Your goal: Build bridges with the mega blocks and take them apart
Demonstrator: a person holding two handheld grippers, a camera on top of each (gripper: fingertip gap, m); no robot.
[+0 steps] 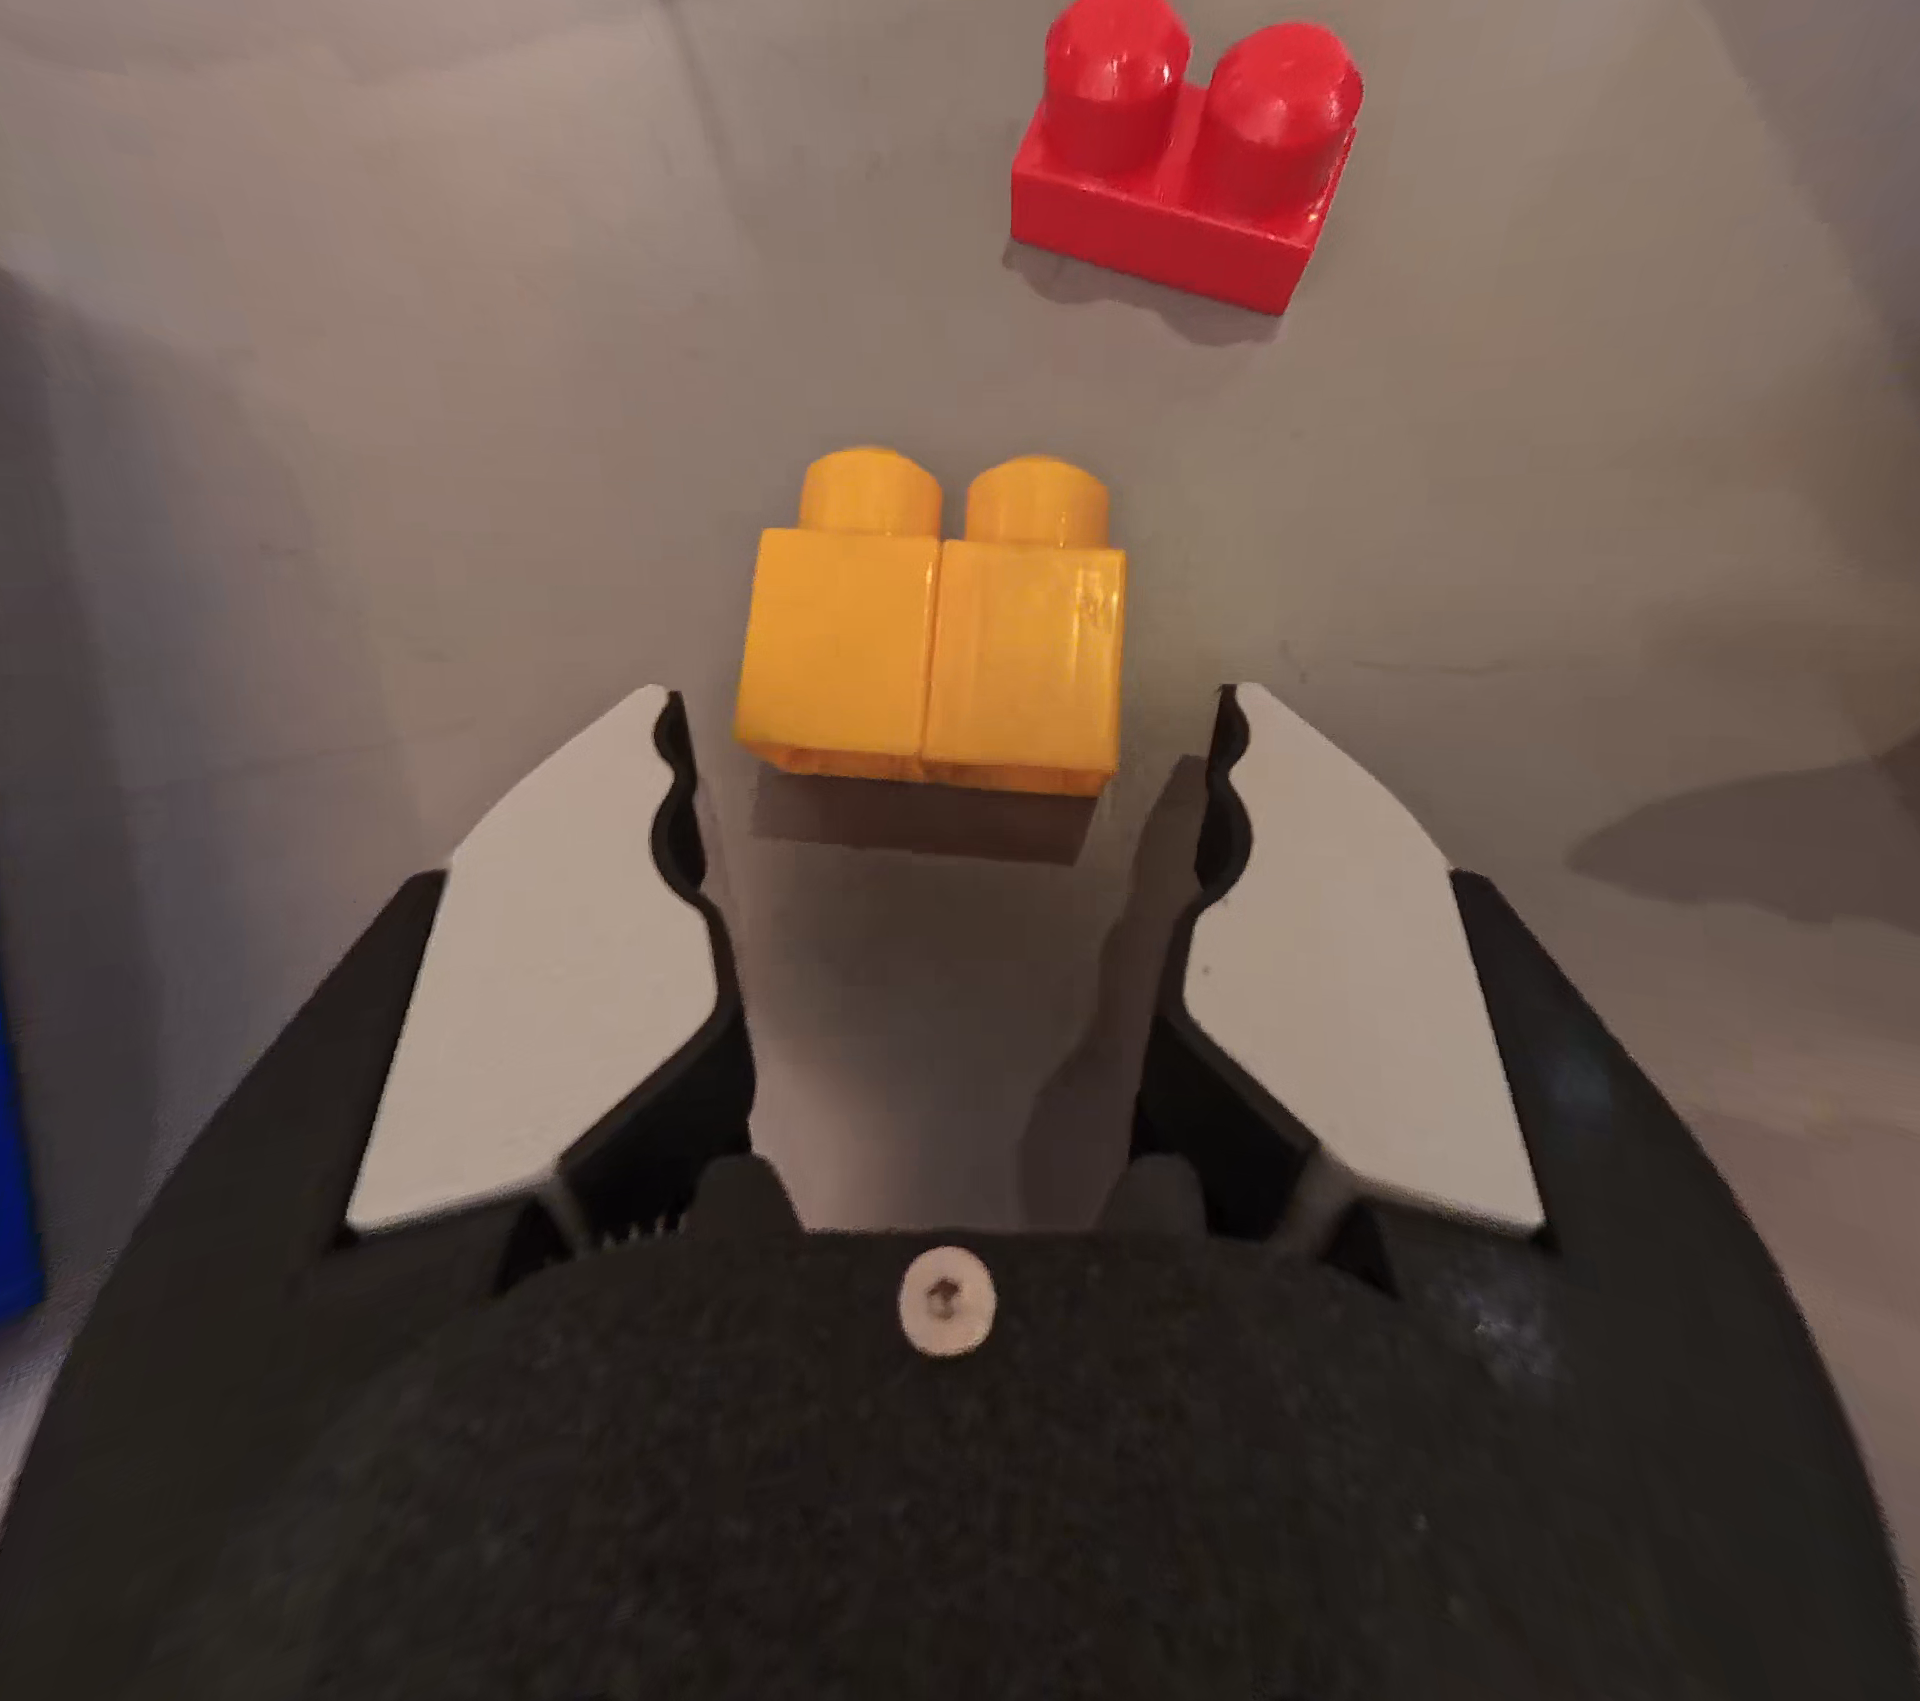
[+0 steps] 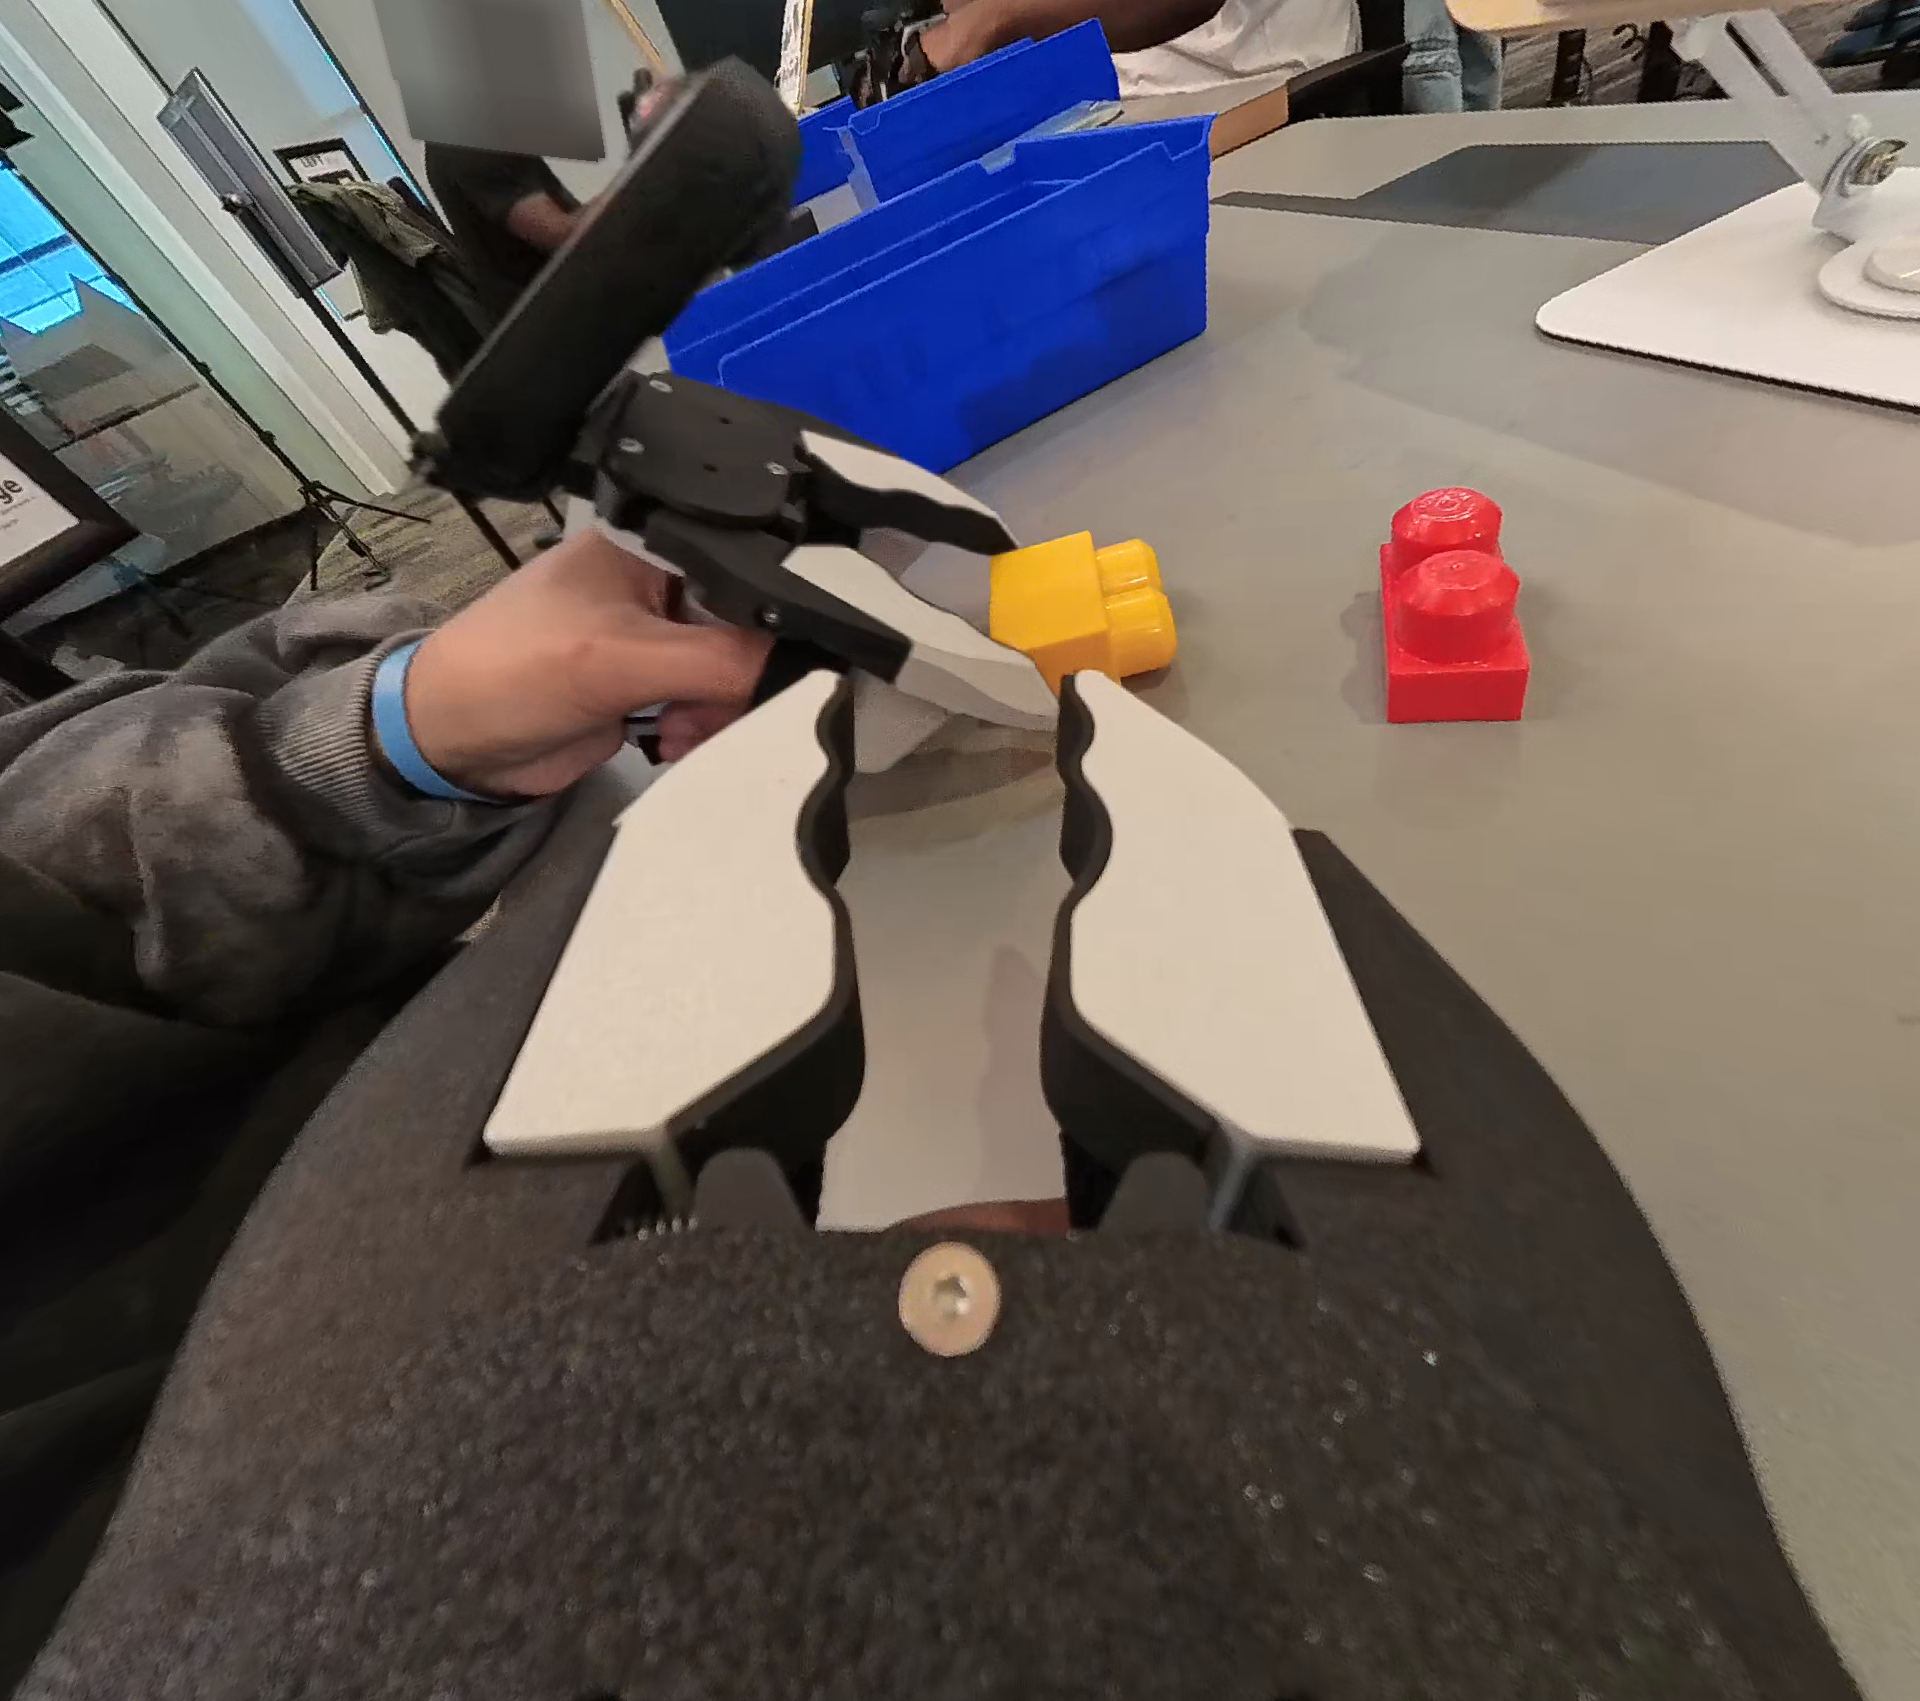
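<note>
On the grey table (image 1: 416, 404), 2 yellow blocks (image 1: 930, 664) lie side by side, tipped over, beyond a red 2-stud block (image 1: 1184, 197). Left gripper (image 1: 951, 701) gapes wide; right gripper (image 2: 951, 695) narrower, empty. Only the right wrist view shows blue bins (image 2: 987, 321).

Two yellow one-stud blocks (image 1: 930, 659) lie tipped on their sides, touching side by side; a red two-stud block (image 1: 1184, 155) stands upright farther off, right.

Left wrist view steeply down, close; right wrist view low, sideways; shared yellow blocks (image 1: 930, 659), red block (image 2: 1452, 612).
</note>
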